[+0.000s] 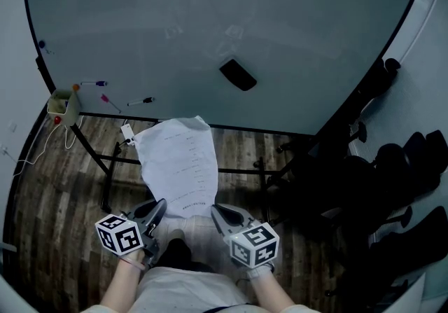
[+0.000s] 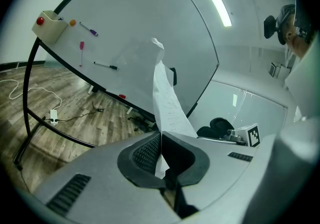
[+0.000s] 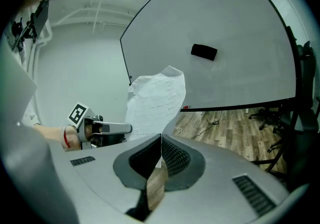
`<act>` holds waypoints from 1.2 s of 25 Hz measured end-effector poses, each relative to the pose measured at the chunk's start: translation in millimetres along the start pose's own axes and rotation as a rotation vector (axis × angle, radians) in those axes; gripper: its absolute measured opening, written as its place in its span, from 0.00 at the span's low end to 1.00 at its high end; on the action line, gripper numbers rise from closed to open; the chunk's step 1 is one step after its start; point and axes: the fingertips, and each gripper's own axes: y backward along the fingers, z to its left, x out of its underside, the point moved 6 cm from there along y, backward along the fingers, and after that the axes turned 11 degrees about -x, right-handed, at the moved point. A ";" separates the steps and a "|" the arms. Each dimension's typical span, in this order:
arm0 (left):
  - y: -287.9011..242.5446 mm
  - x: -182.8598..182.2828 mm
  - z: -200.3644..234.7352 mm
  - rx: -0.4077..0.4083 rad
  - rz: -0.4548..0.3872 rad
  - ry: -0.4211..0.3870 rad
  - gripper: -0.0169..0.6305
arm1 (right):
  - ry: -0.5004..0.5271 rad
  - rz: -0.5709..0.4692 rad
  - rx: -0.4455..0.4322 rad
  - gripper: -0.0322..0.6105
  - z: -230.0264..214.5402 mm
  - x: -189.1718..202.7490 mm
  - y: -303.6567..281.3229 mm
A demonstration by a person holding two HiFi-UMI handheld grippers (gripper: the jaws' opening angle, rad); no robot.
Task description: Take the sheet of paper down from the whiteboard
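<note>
The white printed sheet of paper (image 1: 178,164) hangs off the whiteboard (image 1: 210,24), stretched in the air between my two grippers. My left gripper (image 1: 161,208) is shut on the sheet's lower left corner, my right gripper (image 1: 217,212) on its lower right corner. In the left gripper view the paper (image 2: 167,102) rises edge-on from the closed left gripper (image 2: 161,142). In the right gripper view the sheet (image 3: 155,98) stands up from the closed right gripper (image 3: 161,140), its top curling towards the board, and the left gripper (image 3: 107,129) shows beside it.
A black eraser (image 1: 238,74) and three markers (image 1: 140,101) stick to the board. A small box (image 1: 63,105) hangs at its left edge. The board's black stand (image 1: 105,161) and a power strip (image 1: 127,133) are on the wood floor. Black chairs (image 1: 413,157) crowd the right.
</note>
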 end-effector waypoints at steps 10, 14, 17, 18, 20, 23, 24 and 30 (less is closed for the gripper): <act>2.0 6.1 -1.0 -0.004 0.013 0.002 0.05 | -0.004 0.006 -0.006 0.08 3.4 4.4 2.4; 4.7 10.1 -0.8 -0.005 0.018 0.002 0.05 | -0.009 0.011 -0.005 0.08 5.4 8.8 5.2; 6.6 13.4 0.5 -0.006 0.022 0.004 0.05 | -0.009 0.018 -0.003 0.08 7.2 12.2 6.0; 7.0 14.1 0.8 -0.006 0.023 0.005 0.05 | -0.010 0.020 -0.003 0.08 7.6 13.0 6.0; 7.8 15.3 1.0 -0.006 0.025 0.007 0.05 | -0.010 0.024 -0.002 0.08 8.4 14.5 5.9; 9.3 17.4 1.6 -0.007 0.028 0.010 0.05 | -0.011 0.029 -0.004 0.08 9.1 17.3 5.5; 9.9 17.9 2.2 -0.008 0.028 0.010 0.05 | -0.013 0.029 -0.005 0.08 9.1 18.1 5.1; 13.9 17.7 8.1 -0.021 0.024 0.017 0.05 | -0.014 0.033 -0.016 0.08 10.0 18.3 0.0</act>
